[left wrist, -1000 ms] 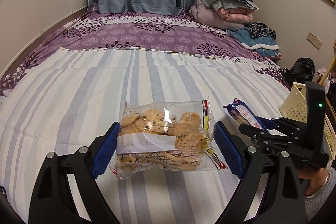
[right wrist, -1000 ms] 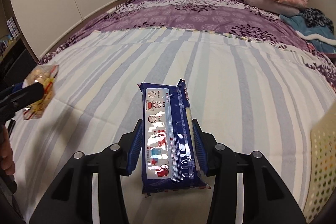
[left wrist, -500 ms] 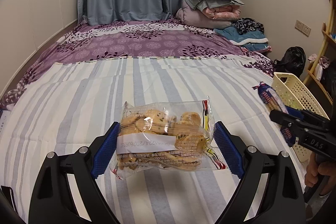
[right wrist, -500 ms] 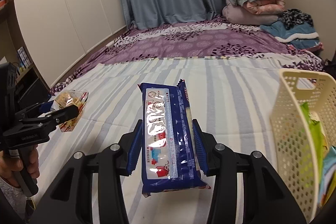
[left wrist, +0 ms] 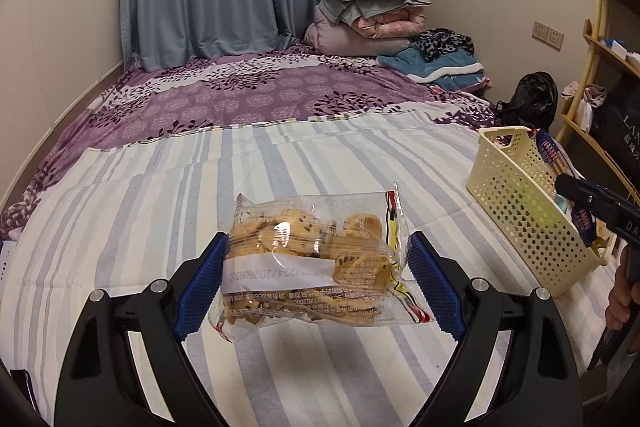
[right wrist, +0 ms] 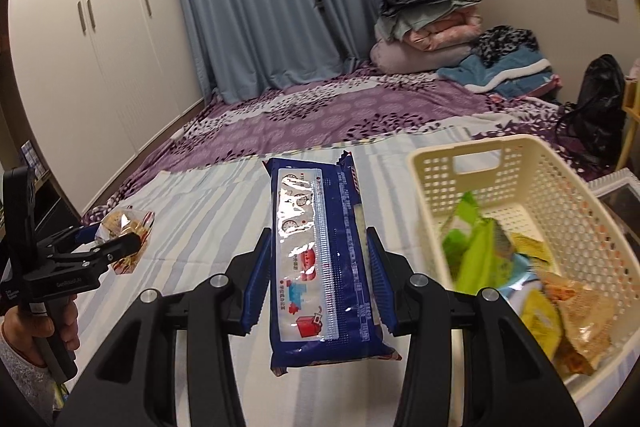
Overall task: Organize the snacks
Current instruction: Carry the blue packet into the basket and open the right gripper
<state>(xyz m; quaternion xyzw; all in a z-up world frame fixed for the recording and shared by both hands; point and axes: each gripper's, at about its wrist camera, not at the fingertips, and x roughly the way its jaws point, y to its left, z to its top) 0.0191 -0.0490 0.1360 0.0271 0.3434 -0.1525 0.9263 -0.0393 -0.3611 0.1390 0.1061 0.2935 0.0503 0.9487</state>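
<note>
My left gripper (left wrist: 318, 277) is shut on a clear bag of cookies (left wrist: 316, 263), held crosswise above the striped bed sheet (left wrist: 200, 187). My right gripper (right wrist: 316, 279) is shut on a long blue cracker pack (right wrist: 320, 259), held lengthwise in the air just left of the cream perforated basket (right wrist: 440, 183). Several snack packets, green (right wrist: 472, 251) and yellow (right wrist: 540, 319), lie in that basket. In the left wrist view the basket (left wrist: 520, 203) stands at the right, with the blue pack (left wrist: 550, 151) and the right gripper beside it. The right wrist view shows the left gripper (right wrist: 104, 247) with the cookie bag (right wrist: 124, 227) at far left.
A purple floral blanket (left wrist: 260, 95) covers the far bed, with folded bedding (left wrist: 368, 11) and blue clothes (left wrist: 440, 67) stacked at the back. White wardrobe doors (right wrist: 80, 47) line the left wall. A black bag (left wrist: 532, 99) and wooden shelf (left wrist: 592, 67) stand right of the bed.
Both grippers rose and swung right toward the basket, each keeping its snack. The basket, at the right edge before, now fills the right of the right wrist view.
</note>
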